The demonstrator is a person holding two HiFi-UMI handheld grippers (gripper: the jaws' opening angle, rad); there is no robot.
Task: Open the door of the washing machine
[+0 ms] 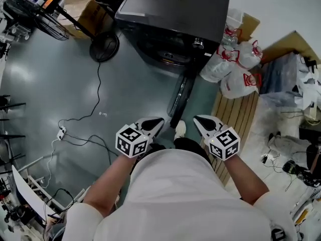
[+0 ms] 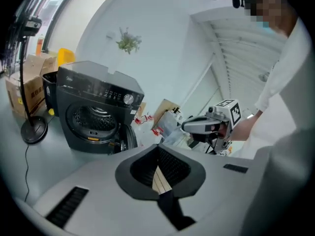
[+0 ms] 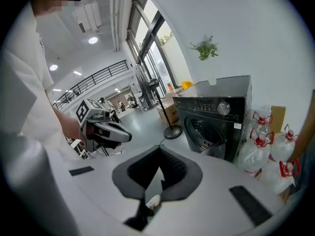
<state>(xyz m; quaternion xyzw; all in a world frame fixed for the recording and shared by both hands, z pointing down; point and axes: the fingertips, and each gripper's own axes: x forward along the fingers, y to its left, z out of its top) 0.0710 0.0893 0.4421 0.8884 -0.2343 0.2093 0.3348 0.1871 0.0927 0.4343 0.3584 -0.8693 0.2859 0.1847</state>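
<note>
Washing machine door (image 1: 180, 95) is already swung out, so the task looks pretty much done to me. The door stands edge-on toward the person, hinged at the front right of the washing machine (image 1: 170, 19), and the left gripper view looks straight into the bare drum (image 2: 93, 119).

Going left to right in the head view: a fan stand base (image 1: 104, 45) sits on the floor just left of the machine, and a thin black cable (image 1: 85, 117) trails from it across the floor to a plug. Next is the left gripper (image 1: 152, 125), held close in front of the person's body, jaws closed with nothing between them. Then the door, with a white shoe (image 1: 180, 129) just below its free edge. The right gripper (image 1: 204, 123) mirrors the left one, jaws together and empty too. Both grippers are well apart from the machine. Far right, a pile of plastic bags (image 1: 235, 69) leans against the machine's right side, next to some wooden slats (image 1: 241, 114).

What could go wrong, I reckon:
1. The foot is near the door edge, so a step forward could knock it shut.
2. That loose cable is a trip risk on the left.
3. If the door gets pushed wider, it could hit the 3 or so bags.
</note>
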